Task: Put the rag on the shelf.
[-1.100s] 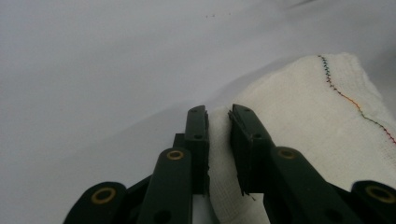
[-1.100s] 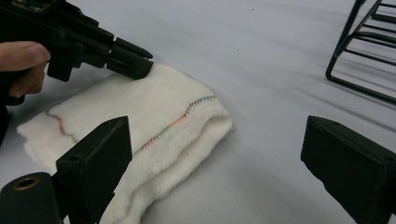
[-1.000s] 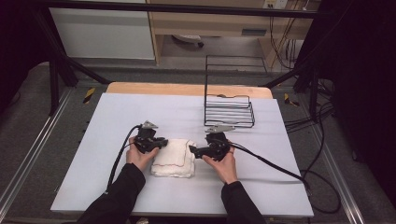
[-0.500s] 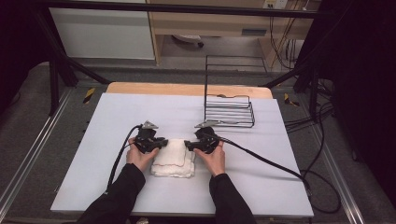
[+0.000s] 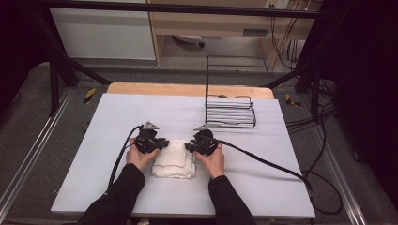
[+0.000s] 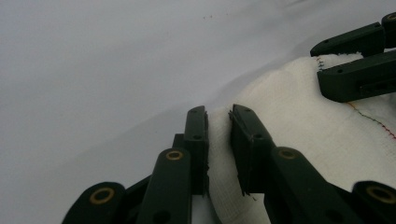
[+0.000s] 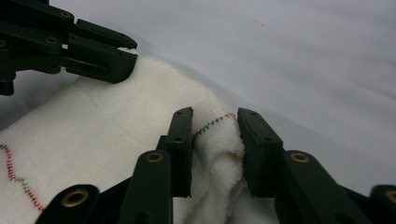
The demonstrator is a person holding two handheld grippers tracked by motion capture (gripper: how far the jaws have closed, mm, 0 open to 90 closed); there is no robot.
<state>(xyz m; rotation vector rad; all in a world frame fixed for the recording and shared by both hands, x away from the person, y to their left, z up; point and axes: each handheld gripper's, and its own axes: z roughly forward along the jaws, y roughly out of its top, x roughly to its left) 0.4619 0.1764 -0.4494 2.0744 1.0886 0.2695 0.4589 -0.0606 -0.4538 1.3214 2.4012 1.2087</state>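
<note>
A folded white towel [image 5: 173, 159] with a red stitched line lies on the white table [image 5: 117, 117] in front of the person. My left gripper [image 5: 163, 143] is at its far left corner, shut on a fold of the towel's edge [image 6: 217, 154]. My right gripper [image 5: 189, 146] is at the far right corner. Its jaws have just been closing, and the bunched towel corner [image 7: 215, 140] sits pinched between the pads. The left gripper view takes in the right gripper [image 6: 355, 60] across the cloth. In the right gripper view the left gripper [image 7: 93, 51] is seen gripping the cloth.
A black wire rack [image 5: 230, 112] with a tall wire back stands on the table behind and to the right of my right gripper. Black cables [image 5: 263, 161] trail from both grippers. A wooden strip [image 5: 187, 89] runs along the table's far edge.
My right gripper moved left and down to the towel's far right corner, and its jaws closed on the cloth. The left gripper and the towel stayed in place.
</note>
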